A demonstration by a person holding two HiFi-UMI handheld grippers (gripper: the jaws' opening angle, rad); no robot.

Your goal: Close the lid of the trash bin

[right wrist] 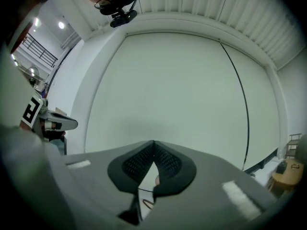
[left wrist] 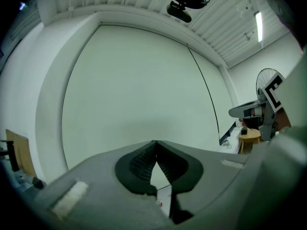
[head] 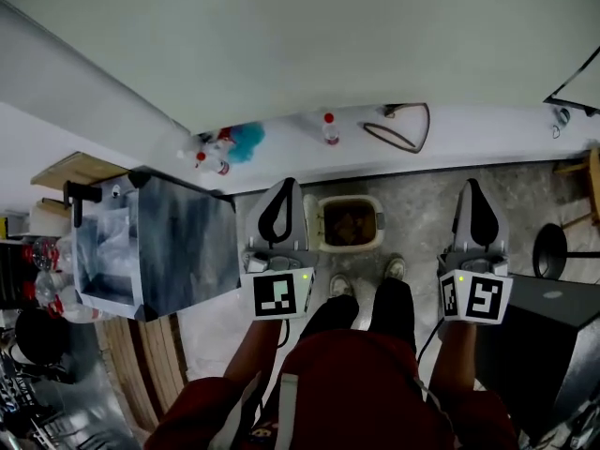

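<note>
1. The trash bin [head: 352,221] stands on the mottled grey stone floor [head: 422,204], just ahead of the person's shoes [head: 340,285]. It is a cream plastic box with rounded corners, and its top is open on something brown inside.
2. The left gripper [head: 286,186] hangs level just left of the bin. Its grey jaws, lined with black dimpled pads, are clenched tip to tip with nothing between them.
3. The right gripper [head: 469,186] is held well to the right of the bin. It is likewise clamped on nothing, its pads meeting in a point.
4. Each gripper carries a white cube [head: 278,293] printed with black square blocks, and those patterns are the only print I can make out.
5. Left of the bin, past the left gripper, a big box [head: 159,242] of dull grey metal with hard corners stands close and narrows the room on that side.
6. Behind the bin a smooth white strip [head: 469,134] runs along the foot of the plain wall.
7. On that strip are a clear bottle [head: 330,129] with a red cap, a looped dark cable [head: 398,125] and a blue fluffy thing [head: 246,141].
8. Right of the bin the floor lies bare as far as a round black stool [head: 551,249].
</note>
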